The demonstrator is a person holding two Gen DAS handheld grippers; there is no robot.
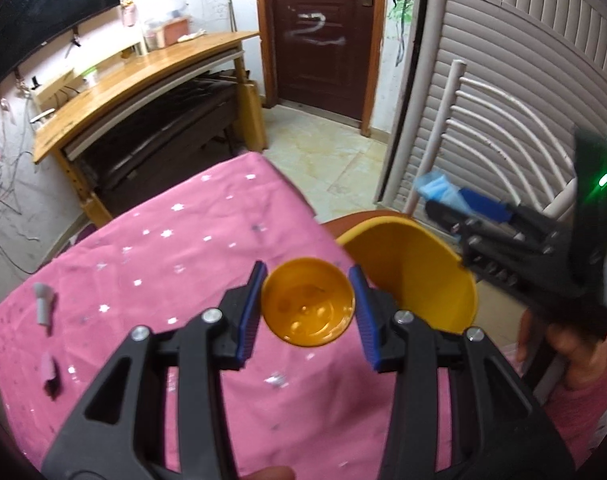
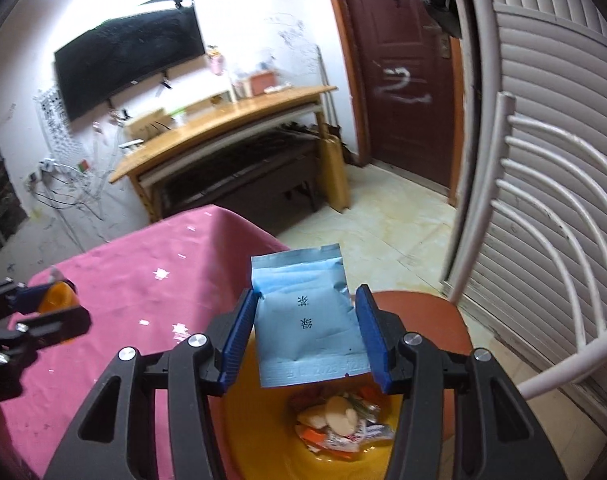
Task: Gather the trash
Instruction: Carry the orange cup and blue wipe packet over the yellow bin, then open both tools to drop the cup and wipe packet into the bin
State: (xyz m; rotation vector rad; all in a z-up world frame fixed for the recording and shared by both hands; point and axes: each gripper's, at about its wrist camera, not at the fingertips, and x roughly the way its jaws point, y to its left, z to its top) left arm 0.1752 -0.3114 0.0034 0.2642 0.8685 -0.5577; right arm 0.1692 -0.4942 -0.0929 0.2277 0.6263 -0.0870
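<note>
My left gripper [image 1: 308, 306] is shut on a small orange cup [image 1: 308, 302] and holds it above the pink tablecloth [image 1: 163, 248]. My right gripper [image 2: 306, 334] is shut on a light blue packet [image 2: 307, 320] and holds it over the yellow bin [image 2: 263, 436], which holds several wrappers and scraps. The bin [image 1: 419, 272] stands on a red chair seat [image 2: 423, 316] at the table's right edge. In the left wrist view the right gripper [image 1: 447, 200] with the blue packet [image 1: 435, 186] is above the bin. The left gripper [image 2: 43, 312] with the cup [image 2: 57, 300] shows at the left of the right wrist view.
Two small grey scraps [image 1: 43, 308] [image 1: 49, 372] lie on the cloth at the left. A white chair back [image 1: 503, 128] rises behind the bin. A wooden desk [image 1: 143, 80], a dark door [image 1: 323, 32] and a louvred panel [image 1: 523, 60] stand beyond.
</note>
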